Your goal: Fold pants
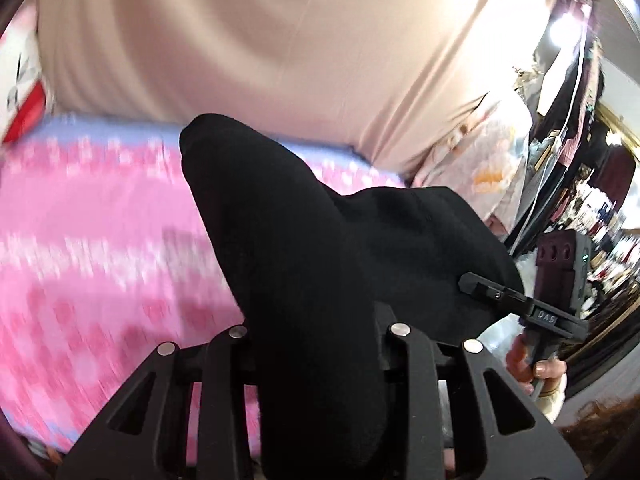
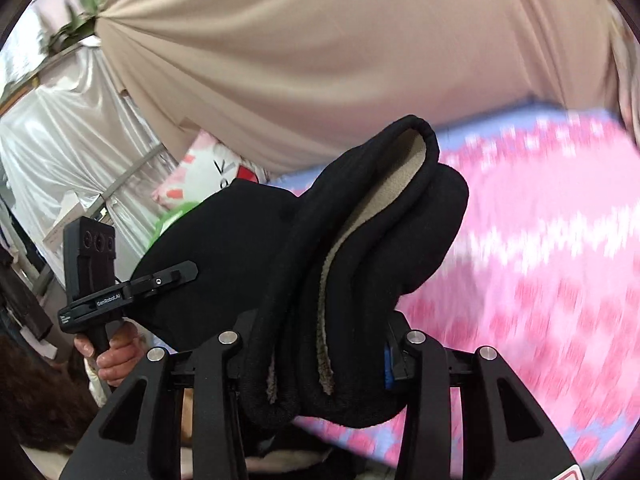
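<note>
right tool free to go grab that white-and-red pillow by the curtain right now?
Probably not. The right tool is shut on the black pants, which the left tool also holds, and that fabric hangs between it and the pillow.

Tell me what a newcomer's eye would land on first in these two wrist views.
The black fleece-lined pants fill the centre of both views, bunched between each gripper's jaws, pale lining showing in the right wrist view. Behind lies the blurred pink-and-white patterned bedspread, with a beige draped curtain above. The right gripper shows at the left view's right edge, clamped on the pants.
</note>
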`<state>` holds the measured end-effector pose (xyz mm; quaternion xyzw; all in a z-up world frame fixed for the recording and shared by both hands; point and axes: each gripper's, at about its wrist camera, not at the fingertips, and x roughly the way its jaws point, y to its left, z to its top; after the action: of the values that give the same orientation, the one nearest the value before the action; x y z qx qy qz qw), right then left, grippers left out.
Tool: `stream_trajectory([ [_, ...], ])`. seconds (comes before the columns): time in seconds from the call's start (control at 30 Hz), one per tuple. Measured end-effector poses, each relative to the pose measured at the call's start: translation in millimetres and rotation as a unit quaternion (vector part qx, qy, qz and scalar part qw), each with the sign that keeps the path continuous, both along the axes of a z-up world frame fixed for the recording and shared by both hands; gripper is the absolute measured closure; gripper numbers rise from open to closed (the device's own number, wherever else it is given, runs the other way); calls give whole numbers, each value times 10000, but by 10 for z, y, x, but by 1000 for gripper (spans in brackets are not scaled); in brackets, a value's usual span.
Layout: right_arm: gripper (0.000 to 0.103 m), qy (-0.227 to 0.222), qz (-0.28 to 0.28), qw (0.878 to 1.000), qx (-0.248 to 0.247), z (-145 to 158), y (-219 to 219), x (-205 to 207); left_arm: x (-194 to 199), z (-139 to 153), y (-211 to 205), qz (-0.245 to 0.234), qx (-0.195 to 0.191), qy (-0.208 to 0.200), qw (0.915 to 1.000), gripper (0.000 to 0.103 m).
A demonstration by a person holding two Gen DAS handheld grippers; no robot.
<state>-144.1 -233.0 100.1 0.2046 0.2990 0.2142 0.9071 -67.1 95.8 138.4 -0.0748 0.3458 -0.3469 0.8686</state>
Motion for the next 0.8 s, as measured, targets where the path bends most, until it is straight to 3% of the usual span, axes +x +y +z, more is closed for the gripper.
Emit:
stream_trajectory([
  [0.17, 63, -743, -180, 9966, -299, 425, 27, 279, 240, 371, -112, 262, 122, -819, 9962, 73],
  [0.3, 63, -1117, -310, 9926, -347, 589, 8, 748, 588, 551, -318, 685, 459, -1555, 9844, 72],
  [0.43, 63, -1292, -468, 9903, -194, 638, -54, 1284, 1037, 614, -502, 1061, 686, -1944, 9728, 72],
  [0.57, 63, -1368, -593, 9888, -34, 615, -172, 1773, 1500, 569, -666, 1298, 747, -2094, 9663, 72],
  [0.8, 63, -1194, -761, 9899, 36, 383, -324, 2508, 2273, 188, -931, 1476, 1034, -1772, 9675, 72],
])
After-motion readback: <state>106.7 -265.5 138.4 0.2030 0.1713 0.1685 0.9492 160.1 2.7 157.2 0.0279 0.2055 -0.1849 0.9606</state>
